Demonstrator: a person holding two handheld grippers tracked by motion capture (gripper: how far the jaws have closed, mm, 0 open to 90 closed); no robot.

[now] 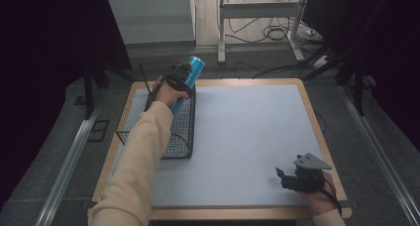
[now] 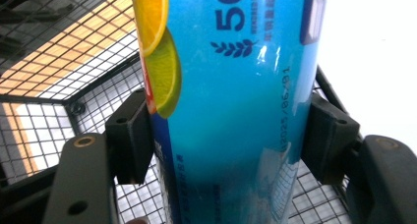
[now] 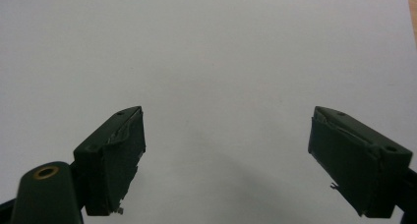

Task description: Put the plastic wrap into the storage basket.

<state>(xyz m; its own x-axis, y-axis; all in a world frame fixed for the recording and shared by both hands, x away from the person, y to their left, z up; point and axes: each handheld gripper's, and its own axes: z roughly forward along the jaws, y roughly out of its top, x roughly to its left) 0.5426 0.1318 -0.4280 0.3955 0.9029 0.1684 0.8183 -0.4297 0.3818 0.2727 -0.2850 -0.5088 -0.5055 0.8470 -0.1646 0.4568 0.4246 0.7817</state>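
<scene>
A blue cylindrical can (image 1: 193,68) with orange and lime slices printed on it (image 2: 231,101) is clamped between the pads of my left gripper (image 1: 184,77). The can hangs tilted over the far right corner of a black wire basket (image 1: 130,118) at the table's left side. In the left gripper view both pads (image 2: 130,135) press on the can's sides, with basket mesh below. My right gripper (image 1: 283,177) rests near the front right corner of the white mat (image 1: 247,137); its jaws stand wide apart over bare mat (image 3: 226,150) with nothing between them.
The basket occupies the left edge of the wooden table (image 1: 317,117). Beyond the table are a metal desk frame (image 1: 257,18) and cables (image 1: 277,32) on the floor. Dark curtains flank both sides.
</scene>
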